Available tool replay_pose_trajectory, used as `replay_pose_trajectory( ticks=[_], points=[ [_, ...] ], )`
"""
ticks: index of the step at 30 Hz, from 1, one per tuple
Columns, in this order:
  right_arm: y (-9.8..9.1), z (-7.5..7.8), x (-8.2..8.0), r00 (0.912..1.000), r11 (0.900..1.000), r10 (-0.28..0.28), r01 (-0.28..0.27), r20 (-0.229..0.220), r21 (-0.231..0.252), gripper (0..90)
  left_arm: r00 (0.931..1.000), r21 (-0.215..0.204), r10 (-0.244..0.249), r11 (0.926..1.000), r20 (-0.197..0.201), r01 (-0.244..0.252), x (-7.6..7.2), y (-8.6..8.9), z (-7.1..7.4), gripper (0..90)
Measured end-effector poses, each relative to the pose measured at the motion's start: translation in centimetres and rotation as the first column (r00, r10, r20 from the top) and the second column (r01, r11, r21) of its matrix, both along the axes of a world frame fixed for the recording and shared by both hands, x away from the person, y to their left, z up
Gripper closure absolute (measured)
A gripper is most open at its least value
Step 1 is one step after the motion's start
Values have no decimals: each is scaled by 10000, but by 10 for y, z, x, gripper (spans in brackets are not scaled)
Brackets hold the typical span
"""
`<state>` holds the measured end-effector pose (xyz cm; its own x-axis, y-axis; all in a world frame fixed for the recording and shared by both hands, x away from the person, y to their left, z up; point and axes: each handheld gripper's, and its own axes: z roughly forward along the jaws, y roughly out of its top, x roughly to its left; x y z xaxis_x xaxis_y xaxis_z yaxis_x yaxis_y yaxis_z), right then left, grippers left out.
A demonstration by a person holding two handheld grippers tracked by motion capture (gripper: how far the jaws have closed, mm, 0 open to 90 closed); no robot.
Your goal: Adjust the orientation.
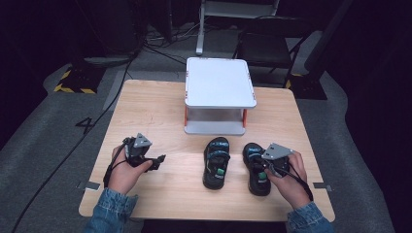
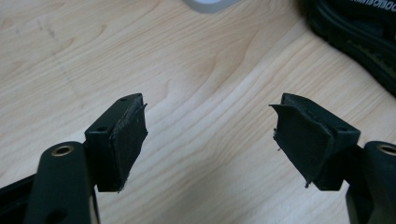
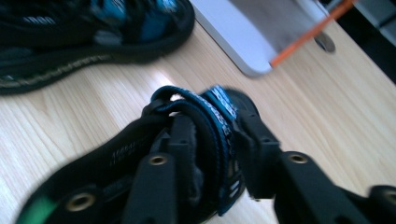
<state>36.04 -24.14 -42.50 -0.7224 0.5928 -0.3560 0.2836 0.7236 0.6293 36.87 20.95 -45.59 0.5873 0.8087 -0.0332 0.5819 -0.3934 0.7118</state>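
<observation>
Two black sandals with blue straps lie side by side on the wooden table (image 1: 160,107). My right gripper (image 1: 262,167) is over the right sandal (image 1: 255,171) and shut on its blue strap (image 3: 218,140), the jaws pinching it from both sides. The left sandal (image 1: 216,162) lies free beside it; it runs along the top left of the right gripper view (image 3: 84,32). My left gripper (image 1: 158,161) rests low over bare wood to the left, open, with nothing between its pads (image 2: 128,140). An edge of the left sandal (image 2: 359,42) shows at the upper right of the left gripper view.
A white two-level stand (image 1: 219,82) with orange posts sits at the far middle of the table, just behind the sandals; its base corner (image 3: 243,32) appears close in the right gripper view. Beyond the table are a chair, cables and dark floor.
</observation>
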Motion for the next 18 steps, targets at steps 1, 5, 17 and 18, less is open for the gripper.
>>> replay_pose_trajectory(
  ticks=[1,5,17,18],
  points=[
    [2,1,1,9998,9998,182,-182,46,53,742,10000,24,91,10000,10,-91,-2,3,-1,251],
    [14,2,5,9969,9957,780,-785,118,483,780,9993,-38,360,9993,-41,-360,-12,12,-1,252],
    [36,-5,12,9816,9797,1740,-1806,781,874,765,9983,-81,557,9984,-150,-558,-18,19,-4,254],
    [36,-7,14,9836,9817,1690,-1737,622,786,750,9987,-76,484,9988,-185,-485,-17,17,-4,254]
  ],
)
